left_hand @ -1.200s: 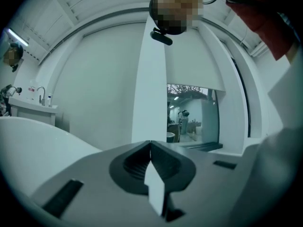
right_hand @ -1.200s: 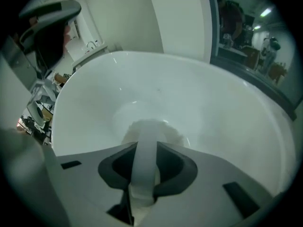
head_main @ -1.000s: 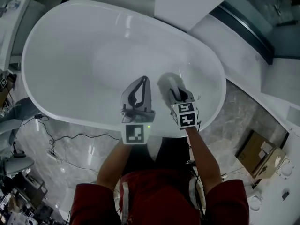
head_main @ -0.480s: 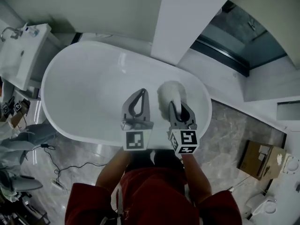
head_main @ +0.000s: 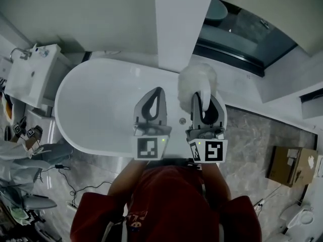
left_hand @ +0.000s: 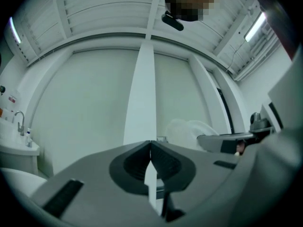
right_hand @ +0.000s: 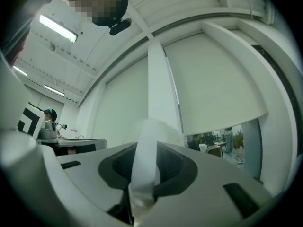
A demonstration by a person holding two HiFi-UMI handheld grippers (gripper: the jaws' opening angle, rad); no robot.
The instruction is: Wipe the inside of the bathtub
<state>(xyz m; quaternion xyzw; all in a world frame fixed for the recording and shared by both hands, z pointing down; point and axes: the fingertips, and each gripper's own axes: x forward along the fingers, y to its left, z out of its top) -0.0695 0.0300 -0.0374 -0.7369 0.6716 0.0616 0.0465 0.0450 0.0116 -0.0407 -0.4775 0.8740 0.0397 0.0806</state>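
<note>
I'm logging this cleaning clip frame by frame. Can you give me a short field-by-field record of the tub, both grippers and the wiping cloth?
Tub: white oval bathtub, seen from above
Left gripper: jaws together, nothing between them
Right gripper: shut on a fluffy white cloth
Cloth contact: appears off the tub; the right gripper view faces wall and ceiling
Wiping: apparently not under way
Surroundings: white washbasin at left, brown cardboard box on the floor at right

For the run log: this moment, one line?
left gripper: shut, empty | right gripper: shut on cloth | cloth held off bathtub
</note>
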